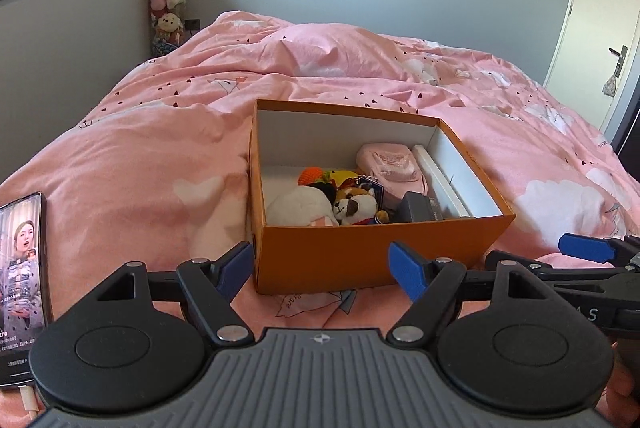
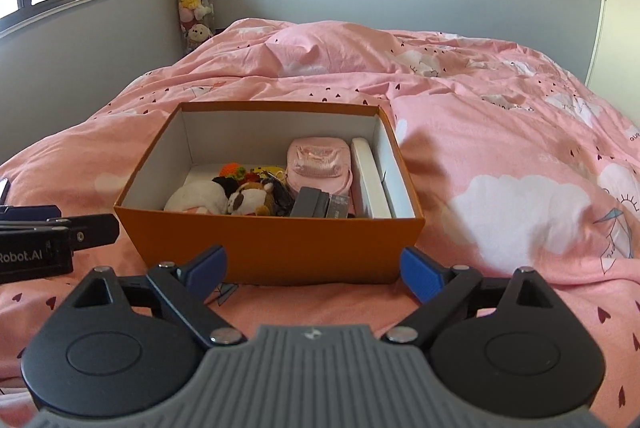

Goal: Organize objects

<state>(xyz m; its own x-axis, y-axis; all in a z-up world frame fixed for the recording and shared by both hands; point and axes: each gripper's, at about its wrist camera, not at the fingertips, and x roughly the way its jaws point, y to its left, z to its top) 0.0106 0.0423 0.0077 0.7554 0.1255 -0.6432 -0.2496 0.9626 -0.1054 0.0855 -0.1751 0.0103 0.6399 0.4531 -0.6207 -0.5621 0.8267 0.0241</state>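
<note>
Two grippers hang just in front of the orange box point(image 2: 272, 244) on the pink bed point(image 2: 500, 132), left gripper point(image 1: 324, 268) and right gripper point(image 2: 314, 270) both with jaws spread wide, nothing between them. Inside the box: plush toys point(image 2: 244, 202), pink pouch point(image 2: 318, 164).

The orange box's point(image 1: 360, 252) near wall hides the lower parts of the plush toys point(image 1: 354, 208) and the dark case point(image 1: 420, 210) inside. The phone point(image 1: 22, 288) is cut off by the left wrist view's left edge. Bed point(image 2: 500, 148) edges run out of frame. Keychain point(image 2: 276, 188) details are too small to tell.
</note>
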